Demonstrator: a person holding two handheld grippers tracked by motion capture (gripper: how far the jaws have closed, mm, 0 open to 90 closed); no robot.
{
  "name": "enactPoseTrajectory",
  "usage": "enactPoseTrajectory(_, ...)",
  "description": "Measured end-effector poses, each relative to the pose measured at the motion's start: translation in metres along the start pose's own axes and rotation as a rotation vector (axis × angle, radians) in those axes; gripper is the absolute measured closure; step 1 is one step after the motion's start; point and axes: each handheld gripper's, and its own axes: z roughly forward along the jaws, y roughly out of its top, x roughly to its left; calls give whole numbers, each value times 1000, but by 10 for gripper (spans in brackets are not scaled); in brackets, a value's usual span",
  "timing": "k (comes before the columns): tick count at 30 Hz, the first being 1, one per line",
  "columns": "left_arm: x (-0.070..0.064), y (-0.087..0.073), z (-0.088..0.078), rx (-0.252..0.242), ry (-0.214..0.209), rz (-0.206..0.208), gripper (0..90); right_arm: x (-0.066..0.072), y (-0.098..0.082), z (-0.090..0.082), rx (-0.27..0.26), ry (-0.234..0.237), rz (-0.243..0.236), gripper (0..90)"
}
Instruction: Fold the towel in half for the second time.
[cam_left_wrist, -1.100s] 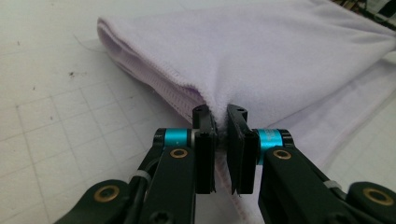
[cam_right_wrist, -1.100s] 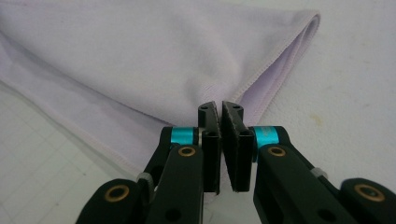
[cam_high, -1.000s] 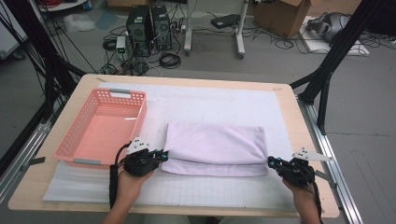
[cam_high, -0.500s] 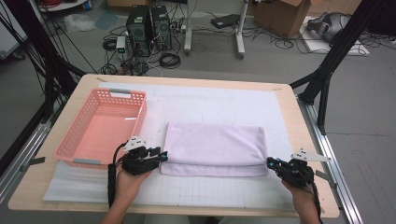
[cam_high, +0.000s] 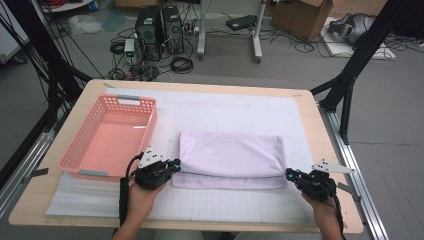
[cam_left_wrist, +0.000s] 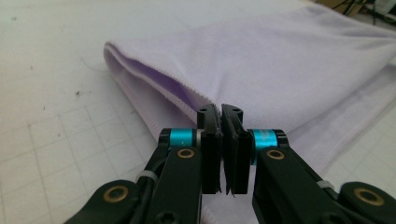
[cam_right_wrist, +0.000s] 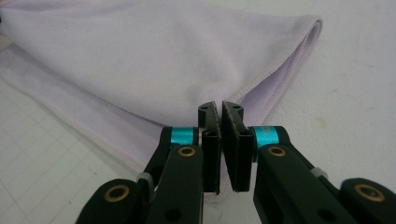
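- High view: the lavender towel (cam_high: 231, 159) lies folded on the white mat (cam_high: 240, 112), right of the pink basket (cam_high: 107, 137) — folding looks partway done, another fold probably left.
- Left gripper view: the left gripper (cam_left_wrist: 221, 111) has just been closing and is now clamped on the towel's near-left corner; the open fold layers show here.
- Right gripper view: the right gripper (cam_right_wrist: 220, 108) is pinched on the near-right corner hem.

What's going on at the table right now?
A person is folding a lilac towel on the white gridded mat. The left gripper has just been closing and now pinches the towel's near left corner. The right gripper is shut on the near right corner. The towel lies flat, folded once, beside an empty pink basket.
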Motion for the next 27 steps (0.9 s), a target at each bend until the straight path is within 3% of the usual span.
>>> enactPoseTrajectory(8, -3, 0, -20, -29, -33, -33, 864, 7, 2, -14, -38, 17, 1, 859)
enactPoseTrajectory(13, -7, -7, -26, 6, -46, -27, 862, 9, -7, -21, -8, 24, 24, 844)
enactPoseTrajectory(14, -10, -12, -26, 48, -49, -38, 860, 8, -9, -21, 9, 19, 29, 777)
enactPoseTrajectory(16, -11, -15, -24, 65, -18, -44, 803, 5, -12, -24, 14, -51, 52, 645)
enactPoseTrajectory(17, -11, -13, -23, 54, 1, -50, 706, 2, -13, -25, -3, -64, 79, 620)
enactPoseTrajectory(19, -8, -10, -23, 17, 23, -42, 648, -3, -12, -29, -42, -93, 98, 603)
enactPoseTrajectory(23, -4, -6, -13, 2, 33, -14, 628, 0, -10, -22, -57, -86, 52, 612)
enactPoseTrajectory(27, -3, -11, 4, 53, 22, -4, 697, 10, -5, 0, -28, -34, -14, 679)
